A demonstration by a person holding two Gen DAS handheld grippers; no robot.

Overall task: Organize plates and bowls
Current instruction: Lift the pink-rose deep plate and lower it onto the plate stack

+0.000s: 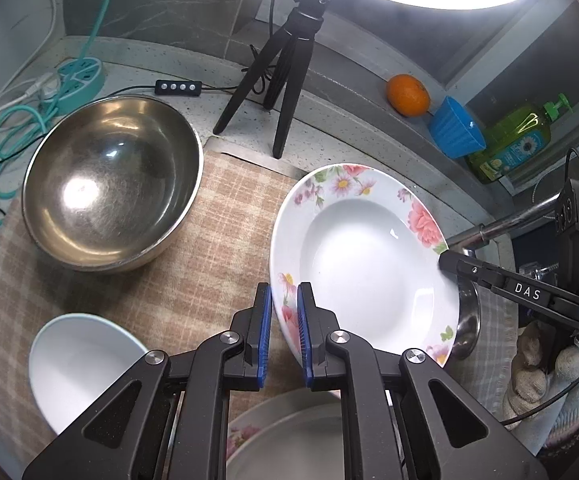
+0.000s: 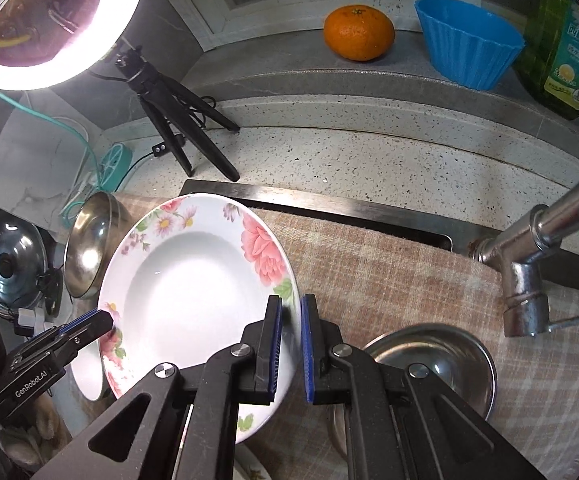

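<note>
A white deep plate with pink flowers on its rim (image 1: 369,264) (image 2: 193,280) hangs tilted above the checked cloth, held between both grippers. My left gripper (image 1: 285,292) is shut on the plate's near-left rim; in the right wrist view it (image 2: 107,322) shows at the plate's left edge. On the opposite rim my right gripper (image 2: 292,302) is shut too, and its tip (image 1: 445,260) shows in the left wrist view. Under the left gripper lies a second floral plate (image 1: 289,440). A large steel bowl (image 1: 113,184) (image 2: 89,244), a white bowl (image 1: 77,364) and a small steel bowl (image 2: 433,364) rest on the cloth.
A black tripod (image 1: 281,80) with a ring light (image 2: 29,40) stands at the back of the counter. An orange (image 2: 359,32), a blue cup (image 2: 469,40) and a green soap bottle (image 2: 569,40) sit on the ledge. A steel tap (image 2: 537,256) juts in at right. Cables and a teal power strip (image 1: 81,80) lie at far left.
</note>
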